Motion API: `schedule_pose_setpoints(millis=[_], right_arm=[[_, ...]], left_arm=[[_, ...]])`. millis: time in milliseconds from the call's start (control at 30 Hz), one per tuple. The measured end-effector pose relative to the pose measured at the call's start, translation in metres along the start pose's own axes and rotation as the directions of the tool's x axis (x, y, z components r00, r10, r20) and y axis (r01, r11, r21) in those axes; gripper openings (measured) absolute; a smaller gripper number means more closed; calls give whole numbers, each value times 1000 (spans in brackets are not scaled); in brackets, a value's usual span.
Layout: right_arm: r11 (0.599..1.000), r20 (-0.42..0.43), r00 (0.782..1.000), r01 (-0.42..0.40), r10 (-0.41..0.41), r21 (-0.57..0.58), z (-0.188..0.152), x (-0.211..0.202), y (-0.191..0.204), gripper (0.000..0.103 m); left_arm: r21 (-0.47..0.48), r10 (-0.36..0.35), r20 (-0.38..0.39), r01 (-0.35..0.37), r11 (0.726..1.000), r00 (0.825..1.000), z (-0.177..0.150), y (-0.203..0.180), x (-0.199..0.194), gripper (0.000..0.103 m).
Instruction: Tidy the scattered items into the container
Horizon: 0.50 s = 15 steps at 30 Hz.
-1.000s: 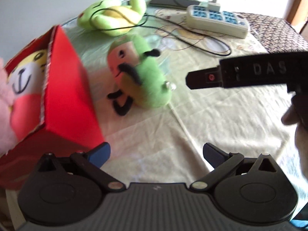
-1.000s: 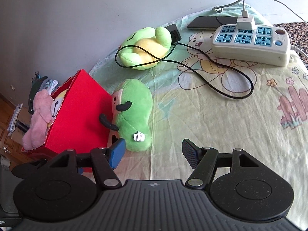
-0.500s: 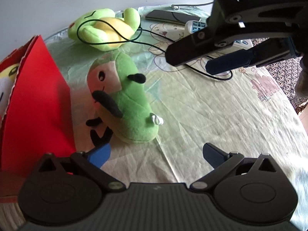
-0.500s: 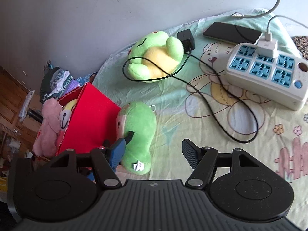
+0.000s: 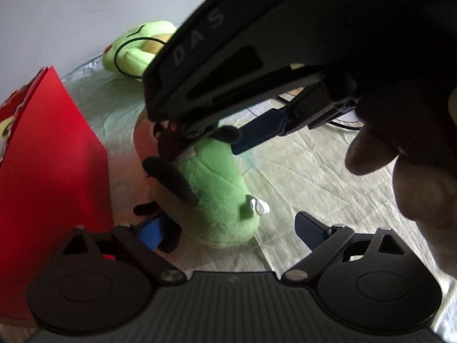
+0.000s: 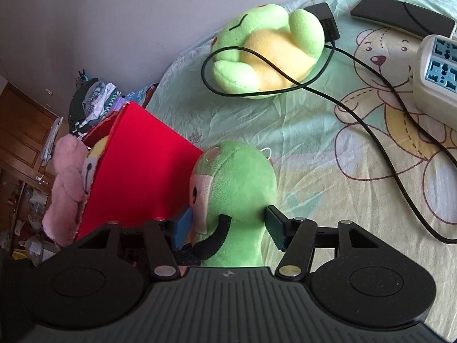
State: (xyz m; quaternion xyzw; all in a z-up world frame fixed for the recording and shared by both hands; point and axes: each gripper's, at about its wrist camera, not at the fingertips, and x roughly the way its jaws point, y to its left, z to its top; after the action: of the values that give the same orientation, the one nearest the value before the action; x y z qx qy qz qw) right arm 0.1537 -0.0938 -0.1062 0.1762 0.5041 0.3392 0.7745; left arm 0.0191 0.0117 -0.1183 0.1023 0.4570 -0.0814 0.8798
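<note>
A green plush with black arms lies on the cloth beside the red box. My right gripper is open, its jaws on either side of the plush's body; it shows from outside in the left wrist view. My left gripper is open and empty, low at the plush's near end, next to the red box. A green and yellow frog plush lies farther back with a black cable over it. A pink plush and a yellow-faced toy sit in the box.
A white power strip and a dark phone lie at the back right. A black cable loops across the bear-print cloth. A black charger brick sits by the frog. The person's hand fills the left view's right side.
My right gripper came down and forward over the green plush, so its jaws now straddle it. My left gripper moved closer to the plush's near end.
</note>
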Motion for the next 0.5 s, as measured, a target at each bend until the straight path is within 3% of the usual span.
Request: schedule_pose_setpoints(millis=[167, 333, 500], right_arm=[[988, 44, 996, -79, 74, 135, -10, -13, -29, 48], [957, 93, 990, -122, 101, 261, -29, -36, -52, 43], [954, 108, 990, -113, 86, 278, -50, -57, -54, 41]], left_arm=[[66, -2, 35, 0, 998, 999, 0, -10, -7, 89], [93, -85, 51, 80, 992, 995, -3, -20, -23, 87], [95, -163, 30, 159, 983, 986, -10, -35, -39, 87]])
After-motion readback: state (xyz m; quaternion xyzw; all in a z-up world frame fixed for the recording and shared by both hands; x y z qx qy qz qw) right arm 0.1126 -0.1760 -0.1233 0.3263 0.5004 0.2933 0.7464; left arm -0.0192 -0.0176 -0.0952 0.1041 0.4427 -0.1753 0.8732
